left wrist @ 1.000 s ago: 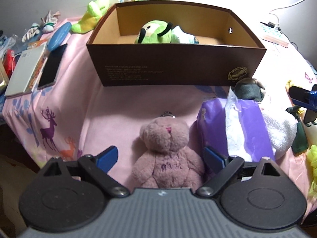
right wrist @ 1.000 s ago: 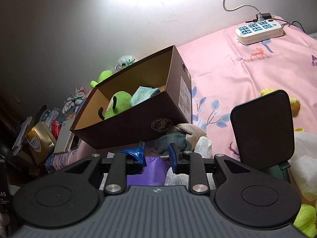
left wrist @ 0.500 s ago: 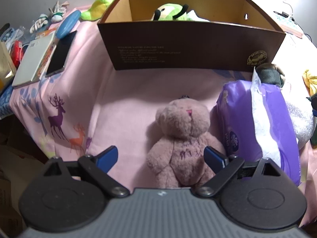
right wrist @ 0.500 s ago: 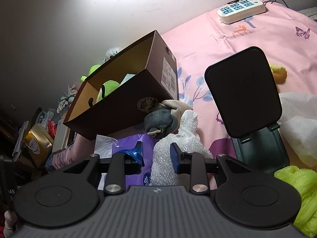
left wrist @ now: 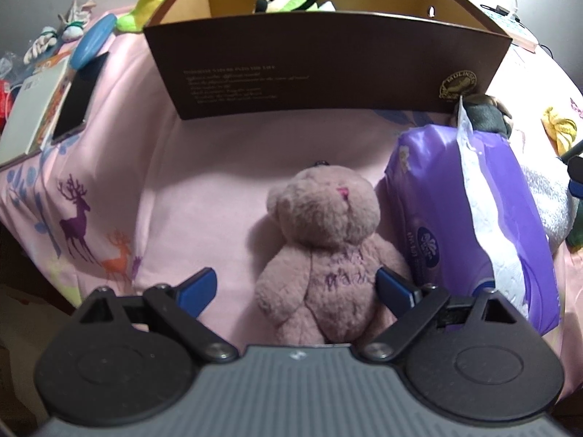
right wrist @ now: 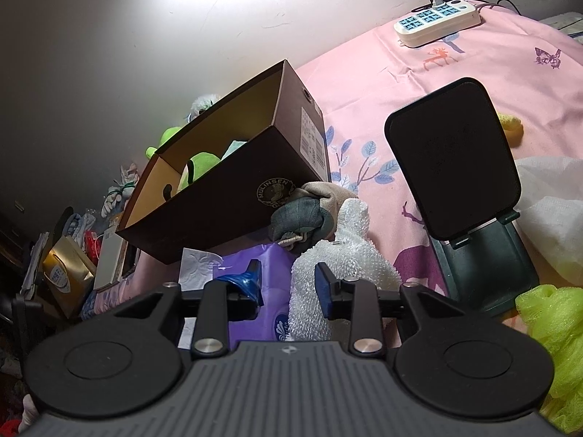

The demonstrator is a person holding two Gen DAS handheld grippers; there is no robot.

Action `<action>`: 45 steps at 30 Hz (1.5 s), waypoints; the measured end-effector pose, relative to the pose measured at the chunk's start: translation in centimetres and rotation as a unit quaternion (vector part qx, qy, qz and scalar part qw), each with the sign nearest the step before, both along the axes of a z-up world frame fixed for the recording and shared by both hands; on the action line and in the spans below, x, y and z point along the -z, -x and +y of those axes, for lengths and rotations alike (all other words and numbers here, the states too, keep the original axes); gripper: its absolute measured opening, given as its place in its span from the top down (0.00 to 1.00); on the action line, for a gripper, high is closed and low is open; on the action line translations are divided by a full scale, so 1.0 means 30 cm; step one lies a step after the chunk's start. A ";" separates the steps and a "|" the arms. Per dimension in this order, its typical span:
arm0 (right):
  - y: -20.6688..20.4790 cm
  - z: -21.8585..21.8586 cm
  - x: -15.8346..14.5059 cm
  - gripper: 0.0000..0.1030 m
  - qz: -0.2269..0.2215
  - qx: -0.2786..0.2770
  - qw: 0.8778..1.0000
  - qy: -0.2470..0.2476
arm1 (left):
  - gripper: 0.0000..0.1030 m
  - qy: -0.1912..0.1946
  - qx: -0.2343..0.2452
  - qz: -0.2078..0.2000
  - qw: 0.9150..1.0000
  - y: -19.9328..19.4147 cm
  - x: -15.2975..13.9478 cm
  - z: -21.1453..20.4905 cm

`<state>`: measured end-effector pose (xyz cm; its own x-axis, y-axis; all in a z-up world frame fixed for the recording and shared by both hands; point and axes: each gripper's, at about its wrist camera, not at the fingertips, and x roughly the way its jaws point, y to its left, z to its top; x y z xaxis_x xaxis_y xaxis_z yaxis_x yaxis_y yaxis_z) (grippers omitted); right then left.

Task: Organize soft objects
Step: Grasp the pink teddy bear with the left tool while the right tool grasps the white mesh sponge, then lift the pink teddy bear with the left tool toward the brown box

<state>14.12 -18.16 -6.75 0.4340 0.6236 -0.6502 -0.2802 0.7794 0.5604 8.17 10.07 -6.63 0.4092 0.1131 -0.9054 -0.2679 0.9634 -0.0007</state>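
Straddling the pink teddy bear [left wrist: 324, 251], the left tool [left wrist: 297, 284] is held wide apart, one jaw close against the bear's flank, the other clear of it, nothing gripped. Over the last second the bear has been brought larger and lower in the left wrist view, so a descent onto it is inferred and a grasp looks imminent. The bear lies face up on the pink cloth [left wrist: 204, 182], in front of the brown box [left wrist: 328, 73], just beside the purple tissue pack [left wrist: 470, 218]. Its plush looks dense and matted, likely to compress. The right tool [right wrist: 288, 284] is seen opening, a white fluffy towel [right wrist: 339, 255] between its jaws, right of the box.
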 end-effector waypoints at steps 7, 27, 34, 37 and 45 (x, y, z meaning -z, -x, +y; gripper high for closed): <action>0.016 -0.006 0.004 0.86 0.005 0.026 1.000 -0.003 | 0.10 0.048 0.003 0.001 0.999 0.001 0.016 0.046; 0.027 -0.044 0.017 0.82 0.022 0.058 0.998 -0.011 | 0.39 0.119 0.012 -0.010 0.993 -0.014 0.039 0.054; 0.025 -0.046 0.024 0.81 0.027 0.059 0.998 -0.014 | 0.42 0.108 0.020 -0.009 0.994 -0.011 0.033 0.044; 0.025 -0.048 0.029 0.81 0.031 0.058 0.998 -0.017 | 0.43 0.106 0.019 -0.010 0.994 -0.011 0.030 0.043; 0.031 -0.060 0.035 0.80 0.037 0.064 0.997 -0.026 | 0.50 0.101 0.018 -0.014 0.995 -0.006 0.004 0.036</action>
